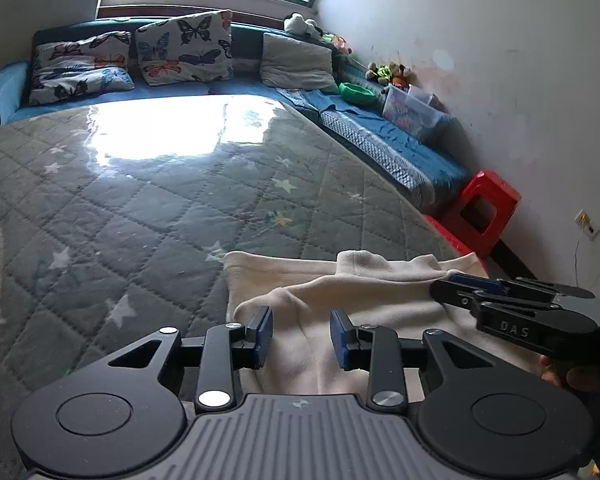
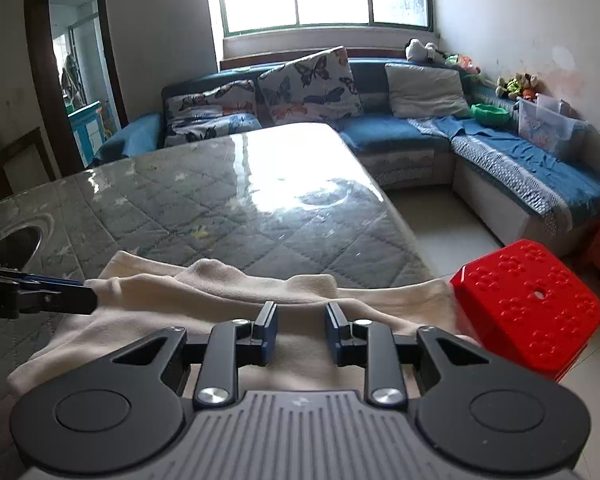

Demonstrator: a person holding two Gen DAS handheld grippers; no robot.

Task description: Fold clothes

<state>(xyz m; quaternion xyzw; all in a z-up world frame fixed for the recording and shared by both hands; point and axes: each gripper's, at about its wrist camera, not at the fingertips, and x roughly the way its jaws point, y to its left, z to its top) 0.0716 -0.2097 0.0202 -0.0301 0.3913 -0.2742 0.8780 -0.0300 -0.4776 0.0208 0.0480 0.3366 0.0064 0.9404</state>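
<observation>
The near edge of the cream garment (image 1: pixel 380 304) is hidden under both gripper bodies, so its full outline and what kind of clothing it is cannot be made out; its right end runs out past the counter's edge in the right wrist view and is cut off behind the red stool (image 2: pixel 528 304). One garment is in sight, lying at the near right corner of the quilted grey counter (image 1: pixel 140 208) under a shiny clear cover, with glare from the window washing out the far middle of that surface. Its long axis runs left to right across the near edge, and a folded ridge with one small raised bump lies along its far side.

Two grippers show. The left gripper (image 1: pixel 301 338) hovers over the garment's left part with its jaws parted and only loose cloth seen in the gap, not pinched. The right gripper (image 2: pixel 301 332) sits over the garment's right part, jaws likewise apart with nothing clamped; in the left wrist view it comes in from the right, side on, low over the cloth.

Far back, a blue corner sofa (image 2: pixel 400 136) carries three cushions, two with butterflies and one plain grey. A second red stool is cut off at the right edge.
</observation>
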